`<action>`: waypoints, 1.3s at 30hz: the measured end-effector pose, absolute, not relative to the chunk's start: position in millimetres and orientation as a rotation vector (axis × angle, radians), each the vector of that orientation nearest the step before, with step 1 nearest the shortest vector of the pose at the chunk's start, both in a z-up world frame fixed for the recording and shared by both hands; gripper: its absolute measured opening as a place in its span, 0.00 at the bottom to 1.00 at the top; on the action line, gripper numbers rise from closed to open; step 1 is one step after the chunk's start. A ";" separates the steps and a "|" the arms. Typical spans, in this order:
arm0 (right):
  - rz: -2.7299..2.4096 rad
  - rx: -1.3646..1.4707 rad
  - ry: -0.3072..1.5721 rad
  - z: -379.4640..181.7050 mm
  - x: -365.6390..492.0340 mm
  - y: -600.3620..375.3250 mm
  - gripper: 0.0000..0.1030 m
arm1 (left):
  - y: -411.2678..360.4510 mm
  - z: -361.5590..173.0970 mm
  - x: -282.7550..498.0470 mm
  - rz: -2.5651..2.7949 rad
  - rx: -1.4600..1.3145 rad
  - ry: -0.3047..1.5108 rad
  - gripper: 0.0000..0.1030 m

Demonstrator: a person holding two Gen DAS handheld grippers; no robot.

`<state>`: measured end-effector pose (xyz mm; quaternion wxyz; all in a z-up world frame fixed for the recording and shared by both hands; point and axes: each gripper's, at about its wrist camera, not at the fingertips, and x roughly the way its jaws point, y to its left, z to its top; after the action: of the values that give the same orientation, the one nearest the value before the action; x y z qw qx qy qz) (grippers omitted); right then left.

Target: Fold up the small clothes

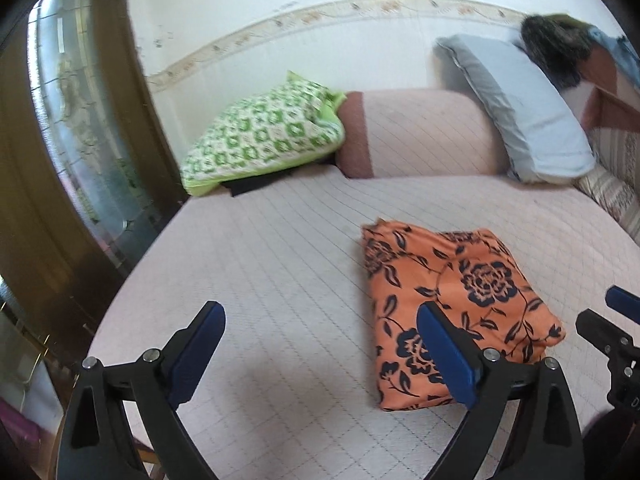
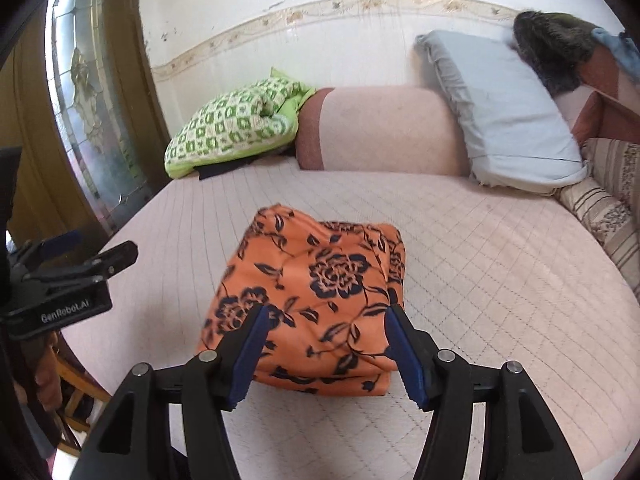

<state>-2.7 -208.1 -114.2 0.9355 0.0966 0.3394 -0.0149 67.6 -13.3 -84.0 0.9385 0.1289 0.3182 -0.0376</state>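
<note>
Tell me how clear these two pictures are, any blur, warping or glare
Left wrist view: heavy fisheye warp bends the door and bed edge; the dark bundle at top right is smeared, while the orange floral cloth is fairly sharp. Right wrist view: same warp, the wall is washed out bright, and the cloth looks slightly soft. Shadows are faint in both.

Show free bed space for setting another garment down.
Bare pink quilted bedspread left of the folded orange floral cloth, and between it and the green patterned pillow. Far end is crowded: pale blue pillow, pink bolster.
</note>
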 end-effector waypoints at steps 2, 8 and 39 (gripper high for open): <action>-0.047 0.194 0.685 -106.2 -5.1 -201.3 0.65 | -6.5 -75.3 61.7 -0.056 0.249 0.631 0.94; -0.070 0.197 0.665 -93.3 -11.1 -190.0 0.65 | 12.7 -55.0 47.0 -0.031 0.197 0.593 0.97; -0.072 0.161 0.597 -69.4 -22.8 -173.7 0.65 | 17.2 -25.8 23.9 -0.114 0.174 0.553 0.97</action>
<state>-22.8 -173.7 -69.4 0.9520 0.0793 0.2936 -0.0355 23.9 17.2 -25.8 0.9567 0.0855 0.2725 -0.0561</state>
